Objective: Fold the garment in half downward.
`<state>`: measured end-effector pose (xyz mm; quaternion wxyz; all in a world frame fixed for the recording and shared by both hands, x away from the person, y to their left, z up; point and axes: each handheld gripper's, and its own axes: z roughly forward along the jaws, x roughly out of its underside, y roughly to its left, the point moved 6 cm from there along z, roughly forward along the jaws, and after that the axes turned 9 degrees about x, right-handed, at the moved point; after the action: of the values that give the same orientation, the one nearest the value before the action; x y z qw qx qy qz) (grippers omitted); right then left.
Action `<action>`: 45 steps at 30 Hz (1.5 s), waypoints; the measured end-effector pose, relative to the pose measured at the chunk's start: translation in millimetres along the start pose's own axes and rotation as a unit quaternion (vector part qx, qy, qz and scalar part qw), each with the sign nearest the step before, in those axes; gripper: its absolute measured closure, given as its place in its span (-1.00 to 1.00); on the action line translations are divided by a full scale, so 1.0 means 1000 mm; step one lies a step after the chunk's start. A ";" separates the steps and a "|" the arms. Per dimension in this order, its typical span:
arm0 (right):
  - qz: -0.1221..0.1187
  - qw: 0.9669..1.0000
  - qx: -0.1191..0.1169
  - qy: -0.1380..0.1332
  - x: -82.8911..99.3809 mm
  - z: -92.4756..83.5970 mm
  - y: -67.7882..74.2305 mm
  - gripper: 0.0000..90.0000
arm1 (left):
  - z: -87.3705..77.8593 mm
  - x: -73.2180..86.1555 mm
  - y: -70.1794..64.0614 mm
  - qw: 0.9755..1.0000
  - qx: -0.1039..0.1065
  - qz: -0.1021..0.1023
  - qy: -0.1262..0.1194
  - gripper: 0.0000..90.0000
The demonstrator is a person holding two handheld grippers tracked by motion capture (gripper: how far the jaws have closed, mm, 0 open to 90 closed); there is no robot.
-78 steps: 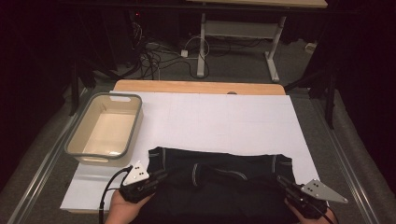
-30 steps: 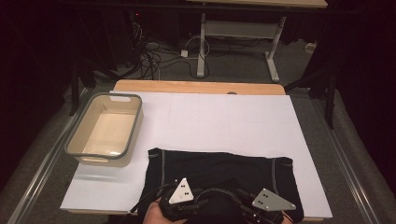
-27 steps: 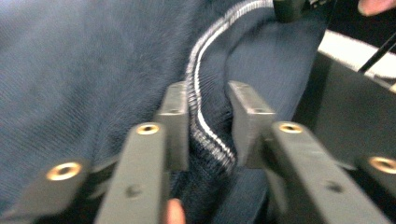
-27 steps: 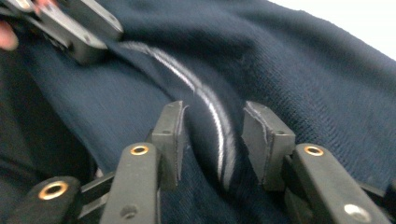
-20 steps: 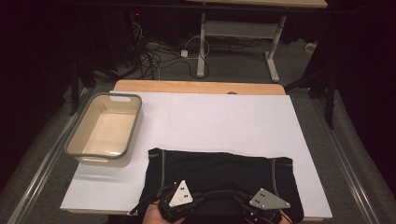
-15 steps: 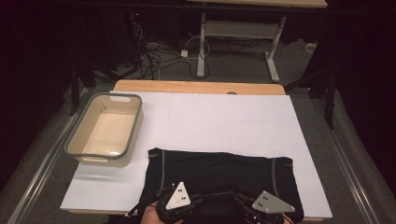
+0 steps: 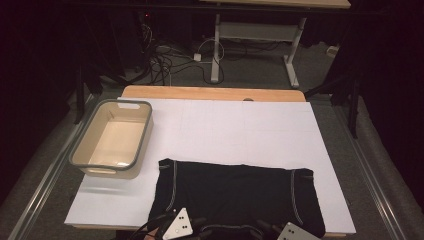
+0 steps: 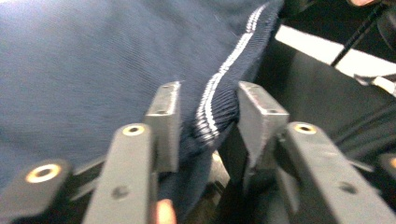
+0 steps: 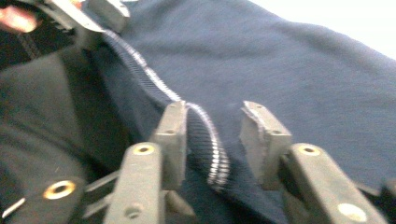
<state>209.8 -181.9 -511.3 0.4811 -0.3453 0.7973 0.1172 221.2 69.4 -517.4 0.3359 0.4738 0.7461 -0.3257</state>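
A dark navy garment [image 7: 235, 197] is spread flat on the white sheet [image 7: 225, 130] that covers the bench, at its near edge, right of a beige tub with a grey rim [image 7: 145, 131] which stands at the sheet's left side. The left gripper [image 7: 176, 226] and the right gripper [image 7: 296, 233] are seen at the bottom of the high view, both at the garment's near hem, well apart from each other. In the left gripper view, the ribbed hem with its white stripes [image 8: 215, 100] is seen between the jaws of the left gripper [image 8: 208, 122]; the jaws have just been opening, stand apart, and no firm clamping is shown, though the fabric bulges up between them. In the right gripper view, the same striped hem [image 9: 205, 135] runs up between the jaws of the right gripper [image 9: 215, 140], which have likewise just been opening; a gap is seen between the cloth and one pad.
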 end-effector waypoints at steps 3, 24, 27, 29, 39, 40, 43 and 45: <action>0.022 0.999 0.022 -0.012 -0.001 -0.006 -0.017 0.22 | -0.015 0.001 0.012 1.000 -0.022 -0.011 -0.019 0.18; 0.118 0.982 0.137 0.051 0.044 -0.017 -0.101 0.12 | -0.043 0.040 0.059 0.989 -0.124 -0.084 0.015 0.75; 0.120 0.982 0.137 0.054 0.046 -0.017 -0.102 0.24 | -0.045 0.040 0.058 0.988 -0.123 -0.087 0.014 0.79; 0.121 0.982 0.133 0.054 0.047 -0.017 -0.102 0.39 | -0.047 0.040 0.058 0.988 -0.120 -0.094 0.007 0.80; 0.104 0.986 0.125 0.034 0.042 -0.032 -0.095 0.81 | -0.062 0.036 0.050 0.989 -0.119 -0.089 -0.019 0.81; 0.100 0.986 0.129 0.034 0.043 -0.036 -0.093 0.81 | -0.064 0.036 0.048 0.989 -0.117 -0.087 -0.022 0.81; 0.101 0.986 0.132 0.023 0.046 -0.047 -0.090 0.81 | -0.072 0.040 0.042 0.989 -0.115 -0.085 -0.028 0.88; 0.107 0.985 0.133 0.018 0.047 -0.052 -0.090 0.80 | -0.074 0.042 0.039 0.990 -0.107 -0.089 -0.031 0.88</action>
<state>219.7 -296.0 -511.2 0.4930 -0.1932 0.8466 0.0541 229.3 162.8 -516.7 0.3777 0.3563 0.8051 -0.2869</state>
